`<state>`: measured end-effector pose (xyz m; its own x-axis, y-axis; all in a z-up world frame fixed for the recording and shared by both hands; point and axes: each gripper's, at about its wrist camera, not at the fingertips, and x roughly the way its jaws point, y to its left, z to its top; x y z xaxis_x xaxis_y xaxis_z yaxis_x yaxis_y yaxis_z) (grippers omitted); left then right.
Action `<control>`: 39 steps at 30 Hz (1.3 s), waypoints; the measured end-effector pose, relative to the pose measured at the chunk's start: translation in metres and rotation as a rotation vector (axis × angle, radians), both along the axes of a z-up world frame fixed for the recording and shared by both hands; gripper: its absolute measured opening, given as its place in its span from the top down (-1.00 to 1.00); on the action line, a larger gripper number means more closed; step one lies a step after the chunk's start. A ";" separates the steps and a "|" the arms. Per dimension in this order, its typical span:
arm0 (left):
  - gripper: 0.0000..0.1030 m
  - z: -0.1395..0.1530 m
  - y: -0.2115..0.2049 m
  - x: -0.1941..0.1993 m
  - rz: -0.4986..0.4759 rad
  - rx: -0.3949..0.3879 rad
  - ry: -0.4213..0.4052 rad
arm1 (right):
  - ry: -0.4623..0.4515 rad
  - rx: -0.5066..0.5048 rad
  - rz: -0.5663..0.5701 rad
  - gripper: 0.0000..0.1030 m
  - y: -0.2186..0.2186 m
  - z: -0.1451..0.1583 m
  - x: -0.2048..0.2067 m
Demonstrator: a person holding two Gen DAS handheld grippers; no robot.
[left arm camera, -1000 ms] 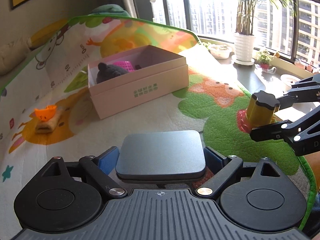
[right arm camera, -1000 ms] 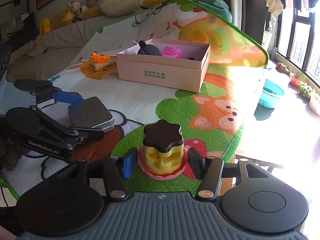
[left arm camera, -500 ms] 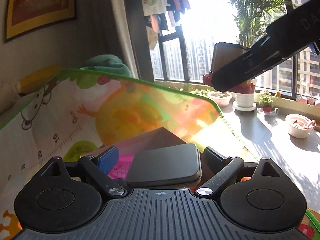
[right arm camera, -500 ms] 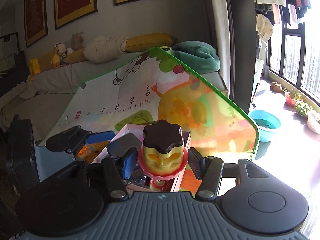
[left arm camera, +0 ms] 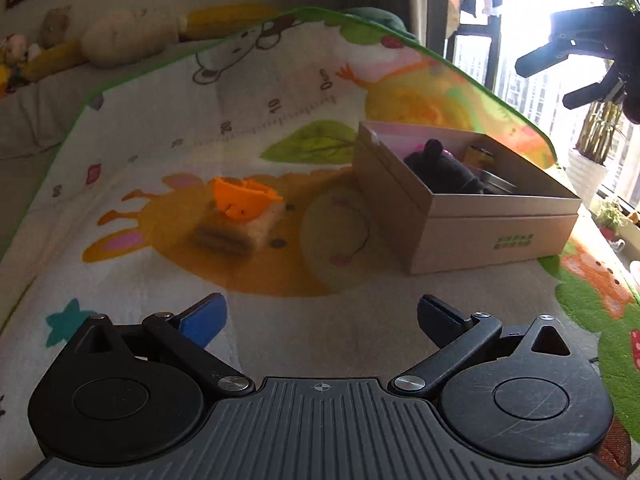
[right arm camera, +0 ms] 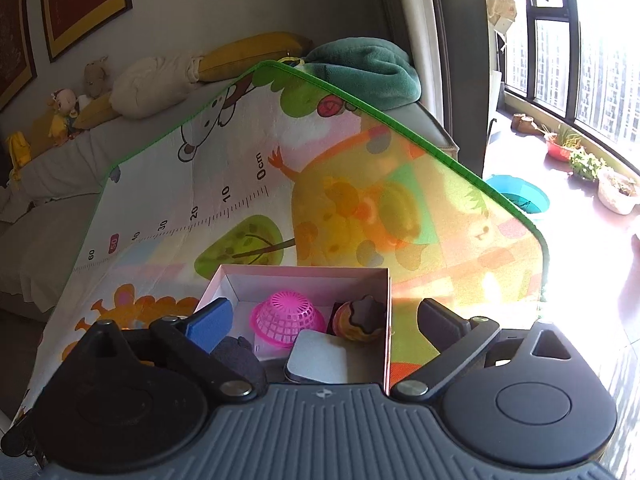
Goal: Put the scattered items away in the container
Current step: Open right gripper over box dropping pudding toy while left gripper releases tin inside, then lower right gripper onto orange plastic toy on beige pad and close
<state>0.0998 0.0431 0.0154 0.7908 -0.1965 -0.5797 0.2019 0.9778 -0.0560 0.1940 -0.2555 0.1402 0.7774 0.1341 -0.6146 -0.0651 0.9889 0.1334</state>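
The pink box [right arm camera: 384, 320] lies right below my right gripper [right arm camera: 324, 320], whose jaws are opening with nothing between them. Inside lie the yellow pudding toy [right arm camera: 358, 320] on its side, a pink basket [right arm camera: 286, 318], the grey tin [right arm camera: 318, 360] and a dark plush [right arm camera: 236, 356]. In the left wrist view the box [left arm camera: 492, 220] sits at right, with the plush [left arm camera: 440, 168] showing inside. My left gripper [left arm camera: 320, 316] hangs over the play mat, its jaws opening and empty. An orange toy [left arm camera: 240, 198] rests on a sandwich block [left arm camera: 240, 232] ahead of it. The right gripper [left arm camera: 576, 68] hovers at upper right.
The colourful play mat [left arm camera: 160, 160] covers the surface and hangs over the sofa behind. Cushions and soft toys [right arm camera: 132, 84] line the sofa back. A green blanket [right arm camera: 360, 68] lies at the corner. Plant pots [right arm camera: 616, 188] and a blue basin [right arm camera: 520, 196] stand by the window.
The left gripper let go of the grey tin into the box and swung left toward the orange toy. The right gripper released the pudding toy, which now lies in the box.
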 end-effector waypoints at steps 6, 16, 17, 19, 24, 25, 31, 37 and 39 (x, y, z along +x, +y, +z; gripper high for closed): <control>-1.00 -0.004 0.032 -0.007 0.083 -0.116 -0.006 | 0.016 -0.061 0.161 -0.93 0.085 0.001 0.007; -1.00 -0.008 0.034 -0.003 0.070 -0.189 0.012 | 0.236 -0.064 0.344 -0.90 0.217 -0.059 0.068; -1.00 -0.008 0.034 -0.004 0.069 -0.190 0.011 | 0.252 -0.069 0.345 -0.89 0.225 -0.065 0.073; -1.00 -0.010 0.038 -0.003 0.070 -0.217 0.018 | 0.297 -0.058 0.352 -0.89 0.237 -0.079 0.085; -1.00 -0.011 0.043 -0.003 0.071 -0.252 0.019 | 0.355 -0.040 0.313 -0.89 0.251 -0.102 0.111; -1.00 -0.010 0.043 -0.003 0.071 -0.254 0.018 | 0.378 -0.028 0.314 -0.86 0.251 -0.106 0.116; -1.00 -0.003 0.043 -0.019 0.069 -0.174 0.011 | 0.403 -0.040 0.388 -0.13 0.250 -0.113 0.106; -1.00 0.000 0.043 -0.058 -0.032 -0.152 0.042 | 0.456 -0.070 0.524 -0.07 0.227 -0.107 0.045; -1.00 0.000 0.037 -0.067 -0.062 -0.133 0.048 | 0.474 -0.080 0.566 -0.06 0.217 -0.106 0.017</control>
<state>0.0326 0.0799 0.0150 0.7465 -0.3215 -0.5826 0.2557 0.9469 -0.1949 0.2111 -0.0388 0.0338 0.2518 0.3765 -0.8915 -0.5213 0.8289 0.2028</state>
